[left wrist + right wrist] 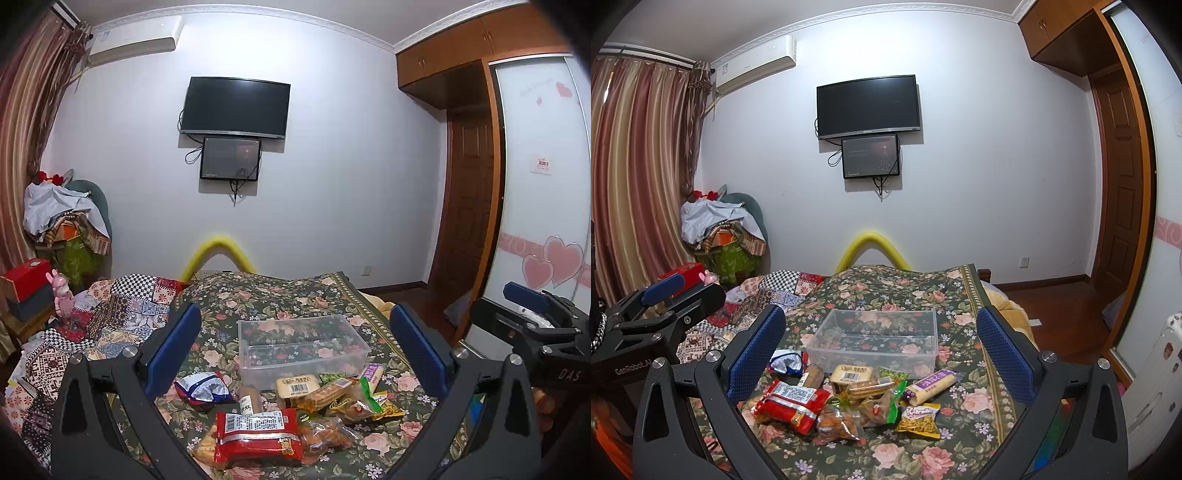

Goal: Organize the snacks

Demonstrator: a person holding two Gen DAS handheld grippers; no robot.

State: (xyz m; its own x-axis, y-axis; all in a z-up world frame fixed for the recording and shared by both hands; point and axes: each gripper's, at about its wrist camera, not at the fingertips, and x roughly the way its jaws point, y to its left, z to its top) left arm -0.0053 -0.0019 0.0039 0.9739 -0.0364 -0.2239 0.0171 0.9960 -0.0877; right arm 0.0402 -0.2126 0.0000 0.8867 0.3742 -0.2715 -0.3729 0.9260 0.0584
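A clear plastic box (303,347) (875,341) stands empty on the floral bedspread. In front of it lies a pile of snacks: a red packet (258,434) (790,404), a blue-white bag (203,387) (786,362), a tan barcode pack (297,386) (851,374), a purple-labelled bar (934,386) (371,374) and a yellow bag (919,421). My left gripper (295,347) is open and empty, above the pile. My right gripper (881,347) is open and empty, also above the pile. Each gripper shows at the edge of the other's view.
The floral bedspread (923,454) covers the bed, with a patchwork quilt (110,317) at the left. A yellow foam arch (873,247) stands at the bed's foot. A TV (868,105) hangs on the far wall. A wardrobe (543,184) and a door (1115,192) are on the right.
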